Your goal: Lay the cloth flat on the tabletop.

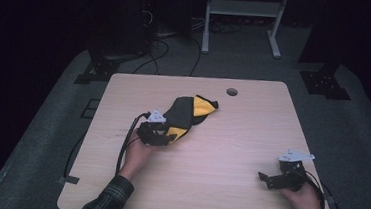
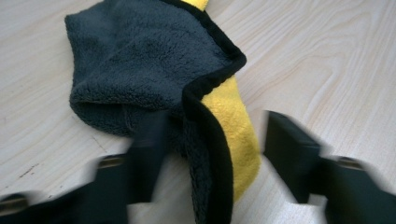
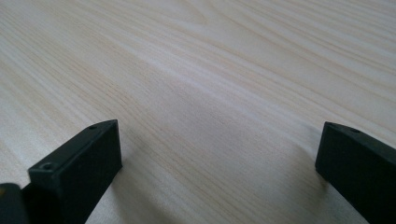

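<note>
A crumpled fleece cloth [image 1: 187, 115], dark grey on one face and yellow on the other with a black hem, lies on the wooden table [image 1: 227, 188] left of centre. My left gripper [image 1: 167, 133] sits at the cloth's near end. In the left gripper view its blurred jaws straddle a folded edge of the cloth [image 2: 140, 60]; the left gripper [image 2: 217, 135] has one jaw against the grey fleece and the other just off the yellow strip. My right gripper [image 1: 267, 180] rests near the table's front right corner, and the right gripper [image 3: 219, 149] stands open over bare wood.
A round cable hole [image 1: 231, 92] sits near the table's far edge. Beyond the table are a white metal frame [image 1: 243, 9], dark stands and floor cables [image 1: 162, 52]. The left gripper's cable [image 1: 125, 147] trails towards the table's left edge.
</note>
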Motion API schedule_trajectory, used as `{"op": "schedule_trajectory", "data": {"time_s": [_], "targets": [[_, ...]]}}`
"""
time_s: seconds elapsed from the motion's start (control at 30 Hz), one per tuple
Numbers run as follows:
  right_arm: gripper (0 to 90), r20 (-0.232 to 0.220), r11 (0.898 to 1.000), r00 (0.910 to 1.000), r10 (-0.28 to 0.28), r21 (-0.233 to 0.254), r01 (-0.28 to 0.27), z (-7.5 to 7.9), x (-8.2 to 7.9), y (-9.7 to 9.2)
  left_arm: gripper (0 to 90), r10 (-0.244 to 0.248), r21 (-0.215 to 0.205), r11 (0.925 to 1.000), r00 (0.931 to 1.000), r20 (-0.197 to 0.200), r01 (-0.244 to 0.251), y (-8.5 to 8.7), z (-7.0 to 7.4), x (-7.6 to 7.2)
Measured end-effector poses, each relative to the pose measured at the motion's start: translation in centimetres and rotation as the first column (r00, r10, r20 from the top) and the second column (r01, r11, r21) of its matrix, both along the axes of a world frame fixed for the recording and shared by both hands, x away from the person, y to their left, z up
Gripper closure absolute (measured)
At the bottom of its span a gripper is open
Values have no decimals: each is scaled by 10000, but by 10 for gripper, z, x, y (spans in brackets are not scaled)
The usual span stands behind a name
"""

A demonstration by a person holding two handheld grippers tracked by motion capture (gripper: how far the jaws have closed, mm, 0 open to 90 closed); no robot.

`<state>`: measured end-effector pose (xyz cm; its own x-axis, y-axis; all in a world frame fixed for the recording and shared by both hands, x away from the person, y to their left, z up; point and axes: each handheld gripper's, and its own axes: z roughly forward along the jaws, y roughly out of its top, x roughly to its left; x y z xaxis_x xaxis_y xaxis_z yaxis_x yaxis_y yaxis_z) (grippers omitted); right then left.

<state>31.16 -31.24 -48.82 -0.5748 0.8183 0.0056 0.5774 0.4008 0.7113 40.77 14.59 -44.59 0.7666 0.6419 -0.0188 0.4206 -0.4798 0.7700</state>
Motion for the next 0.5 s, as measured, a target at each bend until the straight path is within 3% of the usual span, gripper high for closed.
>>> {"op": "schedule_trajectory", "data": {"time_s": [0.03,0.17,0.4,0.5], "targets": [[0,0,10000,10000,-1,-1,1,0,0,0,759,-72,-2,10000,10000,-18,72,-1,1,0],[0,0,10000,10000,-12,4,12,0,0,0,813,-500,-432,9979,9986,-188,492,-5,6,-8],[0,-22,9998,9998,-202,20,202,0,0,-1,824,-1162,-1181,9868,9925,-373,1111,-9,14,-25],[0,-26,9998,9998,-204,19,204,0,0,-1,824,-1411,-1227,9831,9893,-374,1355,-10,18,-36]]}}
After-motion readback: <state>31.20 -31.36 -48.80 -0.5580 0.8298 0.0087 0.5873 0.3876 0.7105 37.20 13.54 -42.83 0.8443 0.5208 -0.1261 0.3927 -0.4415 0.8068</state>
